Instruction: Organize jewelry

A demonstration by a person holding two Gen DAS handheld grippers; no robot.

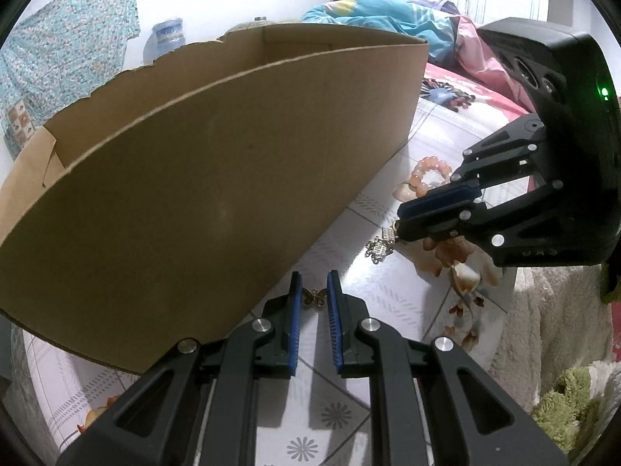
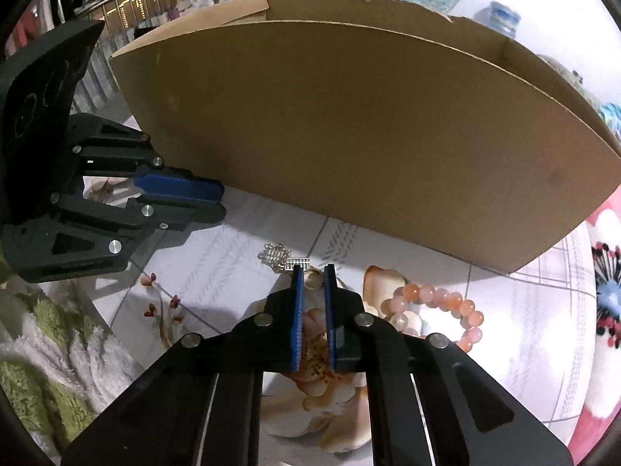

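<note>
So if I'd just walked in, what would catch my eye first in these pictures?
Probably the big cardboard box, standing open-topped on the patterned sheet and filling most of both views. In front of it lie small bits of jewelry: a peach bead bracelet to the right, a silver chain piece and a tiny butterfly charm. Two black grippers with blue pads, the left gripper and the right gripper, reach down toward them.

Plain brown cardboard box (image 2: 349,136) stood beyond the jaws. Peach-pink bead bracelet (image 2: 446,303) lay right of the blue pads (image 2: 298,318); a silver chain piece (image 2: 277,258) was just ahead, on a white cloth (image 2: 217,272) with grey checks and orange flowers.
</note>
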